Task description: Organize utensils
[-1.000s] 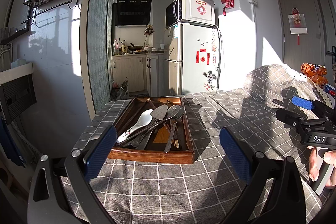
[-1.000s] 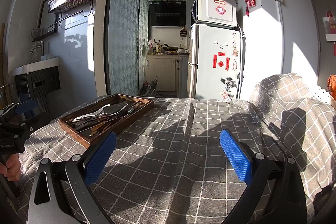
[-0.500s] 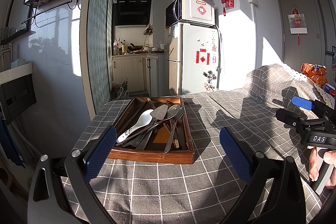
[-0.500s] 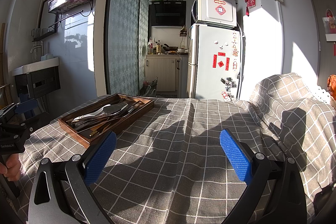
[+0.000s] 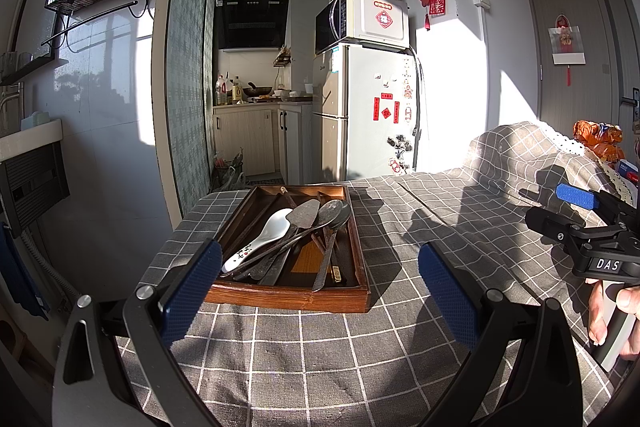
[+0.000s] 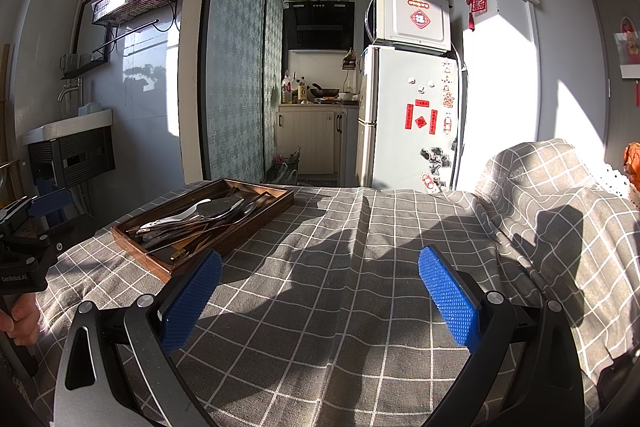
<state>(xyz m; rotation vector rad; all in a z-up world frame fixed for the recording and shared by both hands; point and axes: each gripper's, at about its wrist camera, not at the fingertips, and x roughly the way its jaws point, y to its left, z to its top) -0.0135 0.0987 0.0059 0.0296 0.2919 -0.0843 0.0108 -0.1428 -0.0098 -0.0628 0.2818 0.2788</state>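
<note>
Nothing has changed vs the frames from a sec ago: both grippers sit in the same spots, tray and contents exactly as they were. So no progress either way in this stretch; the scene reads as a pause.

Left gripper (image 5: 320, 291) hovers low over the checked tablecloth (image 5: 320, 347), jaws wide apart, empty, pointed at the wooden tray (image 5: 288, 297) just ahead. Right gripper (image 6: 320, 295) is also spread wide w/ nothing between the pads, further right over bare cloth, tray off to its left.

Tray has dividers (long slots plus a short section at the far end), but the utensils aren't sorted into them: they lie in one heap, crossing the partitions diagonally. On top: white ceramic spoon (image 5: 266, 237), a flat metal spatula (image 5: 302, 217), a dark metal spoon (image 5: 332, 213); under them chopsticks (image 5: 320, 241) and a long thin blade-like piece (can't tell what exactly). Far section looks mostly empty.

Judging by the jumble, sorting remains to be done.
</note>
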